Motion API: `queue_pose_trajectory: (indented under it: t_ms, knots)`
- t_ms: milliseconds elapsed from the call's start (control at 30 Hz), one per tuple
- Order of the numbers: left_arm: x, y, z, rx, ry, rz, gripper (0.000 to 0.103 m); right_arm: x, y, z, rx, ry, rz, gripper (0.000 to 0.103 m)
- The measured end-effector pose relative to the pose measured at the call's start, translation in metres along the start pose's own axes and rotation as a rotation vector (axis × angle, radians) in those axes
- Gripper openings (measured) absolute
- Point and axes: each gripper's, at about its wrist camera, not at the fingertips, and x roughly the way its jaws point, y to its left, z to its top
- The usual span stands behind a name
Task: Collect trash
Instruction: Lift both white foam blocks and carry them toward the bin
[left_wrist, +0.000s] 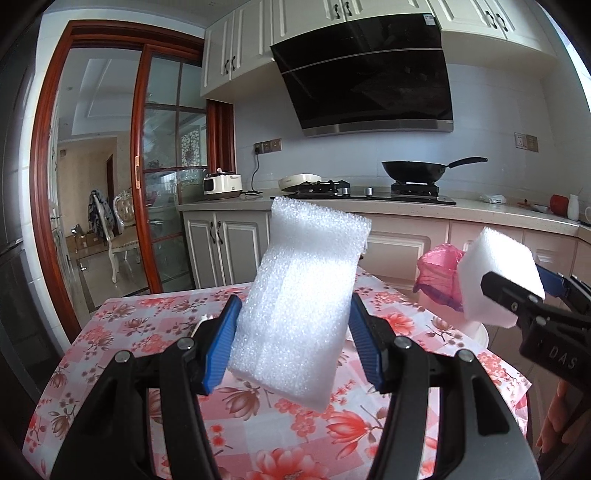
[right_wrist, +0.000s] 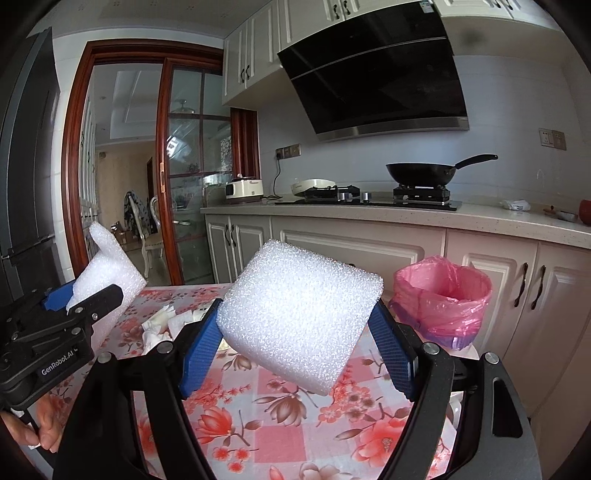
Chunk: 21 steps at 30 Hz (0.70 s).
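Note:
My left gripper (left_wrist: 293, 332) is shut on a long white foam slab (left_wrist: 299, 295) and holds it upright above the flowered table (left_wrist: 147, 321). My right gripper (right_wrist: 297, 341) is shut on a squarer white foam block (right_wrist: 299, 314), also above the table. Each gripper shows in the other's view: the right one (left_wrist: 517, 295) with its foam block (left_wrist: 495, 273), the left one (right_wrist: 85, 295) with its foam slab (right_wrist: 107, 273). A bin lined with a pink bag (right_wrist: 443, 295) stands past the table's right edge, ahead and right of the right gripper. Crumpled white tissues (right_wrist: 162, 321) lie on the table.
A kitchen counter (right_wrist: 406, 214) with a gas hob and a black wok (right_wrist: 421, 171) runs behind the table. A rice cooker (right_wrist: 243, 190) stands at its left end. A sliding glass door (right_wrist: 184, 166) is at the left. A white dish (left_wrist: 480, 332) sits near the table's right edge.

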Motion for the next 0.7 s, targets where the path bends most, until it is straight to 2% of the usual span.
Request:
queue_pose_trajectory:
  t_ms: [367,700]
  knots:
    - [0.024,-0.036,0.006,0.035,0.014,-0.071,0.057,0.004,-0.039,0.003,0.032,-0.014,-0.076,0.074]
    - [0.072,-0.079,0.015,0.043,0.035,-0.179,0.057,0.027,-0.093,-0.001,0.056,0.014,-0.197,0.074]
